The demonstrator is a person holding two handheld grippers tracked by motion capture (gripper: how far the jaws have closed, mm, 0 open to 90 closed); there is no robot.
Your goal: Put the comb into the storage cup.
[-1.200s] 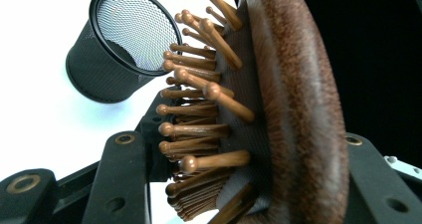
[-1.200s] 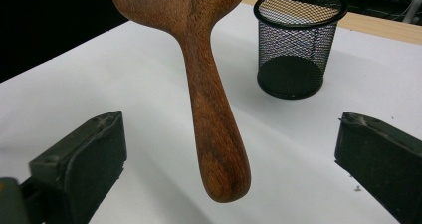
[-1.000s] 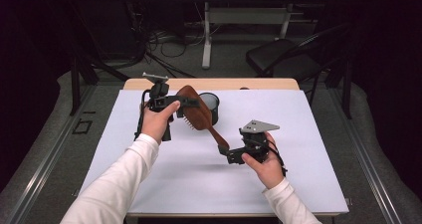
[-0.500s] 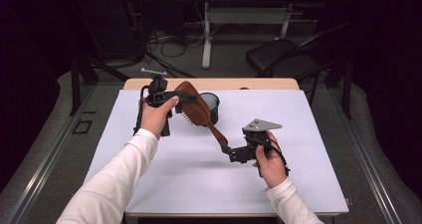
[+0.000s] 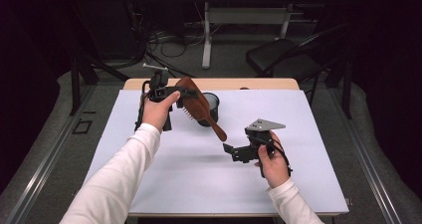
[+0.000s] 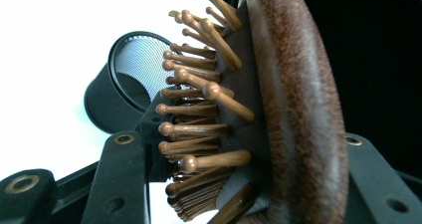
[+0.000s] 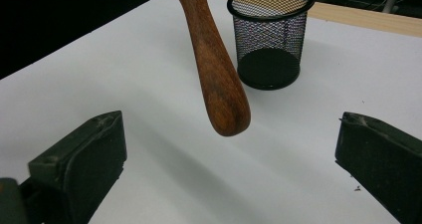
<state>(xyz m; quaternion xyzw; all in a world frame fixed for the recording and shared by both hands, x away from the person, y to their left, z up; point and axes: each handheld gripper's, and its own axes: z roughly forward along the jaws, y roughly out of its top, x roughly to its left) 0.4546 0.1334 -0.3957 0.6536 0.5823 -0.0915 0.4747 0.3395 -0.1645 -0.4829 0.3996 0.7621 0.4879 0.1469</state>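
High view: left gripper clamped on head of wooden hairbrush, held in the air above white table, handle slanting down toward right gripper.
Left gripper view: jaws pinching brush head across back and bristle side; mesh cup behind.
Right gripper view: jaws released, spread wide, nothing between; brush handle hanging just ahead, mesh cup beyond.
Step in hand: likely handover, or lowering handle-first into cup.
Next move: right jaws to meet handle tip squarely, or head raised over cup rim.
Change from earlier frame: handle tip now free of right jaws; right gripper drawn back slightly.
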